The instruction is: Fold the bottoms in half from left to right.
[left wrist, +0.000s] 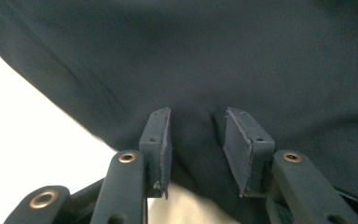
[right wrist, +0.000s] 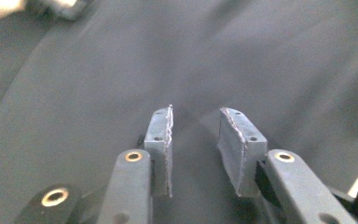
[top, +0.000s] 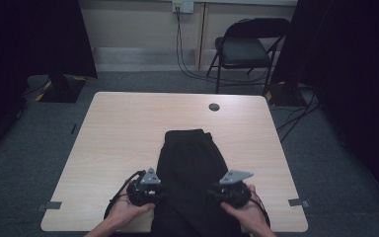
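A black garment (top: 190, 163) lies lengthwise on the light wooden table (top: 128, 128), its near end hanging over the front edge. My left gripper (top: 163, 195) is at the garment's left edge near the front, held in a hand. In the left gripper view its jaws (left wrist: 196, 135) stand apart, with the dark cloth (left wrist: 205, 56) bunched between and beyond the pads, which do not press it. My right gripper (top: 218, 193) is at the garment's right side. Its jaws (right wrist: 196, 135) stand apart over flat cloth (right wrist: 214, 56).
A round cable grommet (top: 214, 107) sits near the table's far edge. Tape marks (top: 53, 205) lie by the front corners. A folding chair (top: 246, 47) stands behind the table, with dark curtains on both sides. Bare tabletop (left wrist: 23, 140) lies left of the garment.
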A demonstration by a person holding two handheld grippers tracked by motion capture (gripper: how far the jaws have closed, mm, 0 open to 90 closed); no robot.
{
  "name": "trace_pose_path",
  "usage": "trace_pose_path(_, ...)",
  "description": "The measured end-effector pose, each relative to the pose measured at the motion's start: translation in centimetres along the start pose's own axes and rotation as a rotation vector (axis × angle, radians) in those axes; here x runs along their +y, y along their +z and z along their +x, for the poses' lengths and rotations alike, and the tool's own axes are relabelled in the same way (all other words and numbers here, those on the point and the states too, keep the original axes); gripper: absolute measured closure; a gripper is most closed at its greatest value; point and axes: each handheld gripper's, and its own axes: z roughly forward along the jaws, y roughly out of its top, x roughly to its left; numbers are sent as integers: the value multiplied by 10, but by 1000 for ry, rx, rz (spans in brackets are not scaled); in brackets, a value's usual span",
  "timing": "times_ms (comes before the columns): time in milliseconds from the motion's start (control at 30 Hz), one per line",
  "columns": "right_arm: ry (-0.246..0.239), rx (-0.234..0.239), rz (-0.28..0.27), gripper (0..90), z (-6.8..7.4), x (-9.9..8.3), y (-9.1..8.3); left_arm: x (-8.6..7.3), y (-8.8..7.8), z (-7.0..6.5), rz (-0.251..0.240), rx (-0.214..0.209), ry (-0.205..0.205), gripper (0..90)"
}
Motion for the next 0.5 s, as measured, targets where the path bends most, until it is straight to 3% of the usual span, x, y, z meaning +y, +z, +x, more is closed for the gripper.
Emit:
trace_pose_path(33, 16, -41, -36, 620, -10, 7, 1, 3, 0, 5, -21, 10, -18, 612)
trace_pose_path(67, 33, -78, -60, 606, -20, 14, 2, 10, 1, 15, -52, 47, -37, 604)
trace_pose_path(100, 47, -94, -70, 597, -30, 20, 6, 10, 1, 15, -52, 47, -37, 596)
trace_pose_path(133, 47, -94, -70, 597, -30, 20, 6, 12, 4, 22, -62, 51, -57, 596)
trace_pose_path(167, 68, -114, -68, 574, -41, 27, 12, 13, 8, 25, -59, 51, -68, 591)
trace_pose_path(233, 100, -121, -35, 569, -60, 33, 33, 8, 15, 25, -32, 59, -45, 574)
trace_pose_path(267, 107, -137, -19, 627, -64, 33, 39, 7, 14, 24, -26, 59, -35, 566)
trace_pose_path(300, 107, -137, -19, 627, -64, 33, 39, 7, 14, 24, -26, 59, -35, 562)
trace_pose_path(333, 128, -125, -28, 844, -67, 32, 44, 6, 13, 23, -23, 70, -41, 564)
trace_pose_path(367, 121, -121, -44, 891, -64, 33, 42, 6, 14, 21, -24, 80, -39, 569)
trace_pose_path(433, 69, -141, -65, 897, -54, 38, 29, 7, 14, 17, -16, 105, -25, 570)
trace_pose_path(500, 59, -141, -82, 897, -50, 39, 21, 7, 14, 17, -16, 107, -37, 570)
